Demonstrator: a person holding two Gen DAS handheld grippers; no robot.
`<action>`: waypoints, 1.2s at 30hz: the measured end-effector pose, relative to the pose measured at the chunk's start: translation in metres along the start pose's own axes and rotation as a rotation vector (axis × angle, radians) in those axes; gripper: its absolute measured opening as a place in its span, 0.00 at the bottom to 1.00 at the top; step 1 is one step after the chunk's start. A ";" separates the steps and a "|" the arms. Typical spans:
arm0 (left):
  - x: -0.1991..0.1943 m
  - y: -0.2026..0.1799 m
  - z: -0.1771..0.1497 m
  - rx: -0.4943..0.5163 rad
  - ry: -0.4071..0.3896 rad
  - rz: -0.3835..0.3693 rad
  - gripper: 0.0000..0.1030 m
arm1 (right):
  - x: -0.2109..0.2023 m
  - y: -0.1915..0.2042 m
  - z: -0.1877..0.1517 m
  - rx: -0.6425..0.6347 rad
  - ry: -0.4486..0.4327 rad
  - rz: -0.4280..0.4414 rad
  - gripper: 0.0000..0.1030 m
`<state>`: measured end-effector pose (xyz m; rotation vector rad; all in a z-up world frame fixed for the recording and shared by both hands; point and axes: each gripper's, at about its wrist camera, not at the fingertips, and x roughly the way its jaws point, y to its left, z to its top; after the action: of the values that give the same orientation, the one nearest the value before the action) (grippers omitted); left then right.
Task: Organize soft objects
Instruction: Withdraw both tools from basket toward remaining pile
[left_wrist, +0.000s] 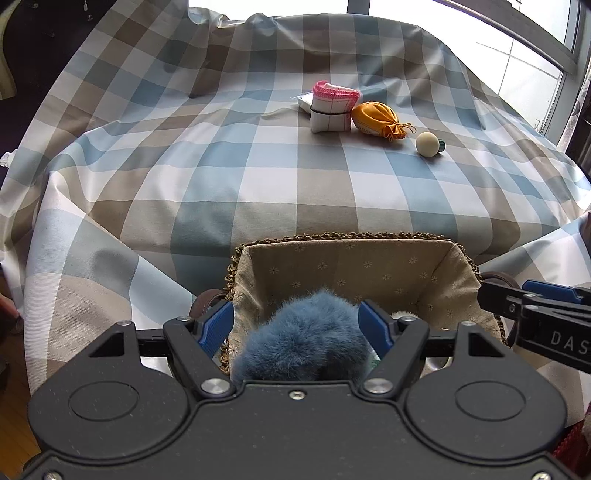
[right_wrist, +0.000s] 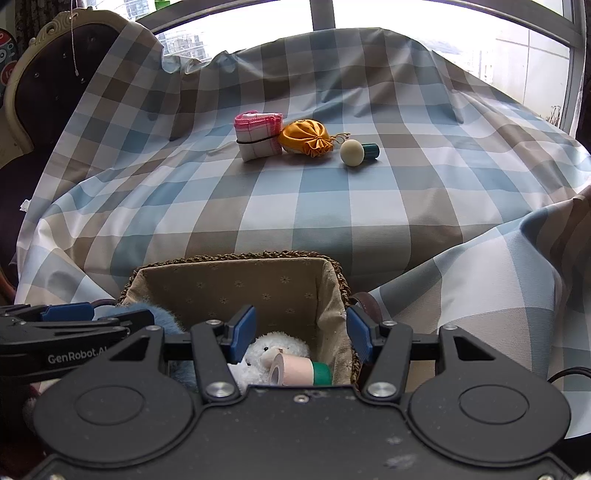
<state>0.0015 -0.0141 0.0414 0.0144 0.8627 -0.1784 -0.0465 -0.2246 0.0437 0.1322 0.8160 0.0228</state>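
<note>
Left wrist view: left gripper (left_wrist: 297, 326) hangs over a lined woven basket (left_wrist: 402, 236) at the near edge of a checked tablecloth (left_wrist: 221, 177). Its blue pads (left_wrist: 218, 325) stand apart on either side of a fluffy blue toy (left_wrist: 303, 343) in the basket; whether they touch the fur cannot be told. Far across the cloth lie a folded pink-trimmed cloth bundle (left_wrist: 332, 107), an orange drawstring pouch (left_wrist: 375, 120) touching it, and a cream ball with a green cap (left_wrist: 428, 144) nearby.

Right wrist view: right gripper (right_wrist: 301, 332) hovers over the same basket, fingers apart, holding nothing. Beneath lie a white plush toy (right_wrist: 269, 350) and a pink roll (right_wrist: 291, 371).
</note>
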 end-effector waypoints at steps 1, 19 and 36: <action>0.000 0.001 0.001 -0.002 -0.003 -0.001 0.68 | 0.000 0.000 0.000 0.000 0.000 0.001 0.53; 0.010 0.003 0.002 -0.005 0.025 -0.001 0.68 | 0.005 0.000 0.001 -0.006 0.009 0.001 0.54; 0.061 -0.010 0.029 0.090 -0.032 0.002 0.68 | 0.043 -0.009 0.062 -0.049 -0.110 -0.068 0.56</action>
<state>0.0610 -0.0355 0.0149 0.0963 0.8225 -0.2154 0.0282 -0.2374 0.0535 0.0590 0.7088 -0.0285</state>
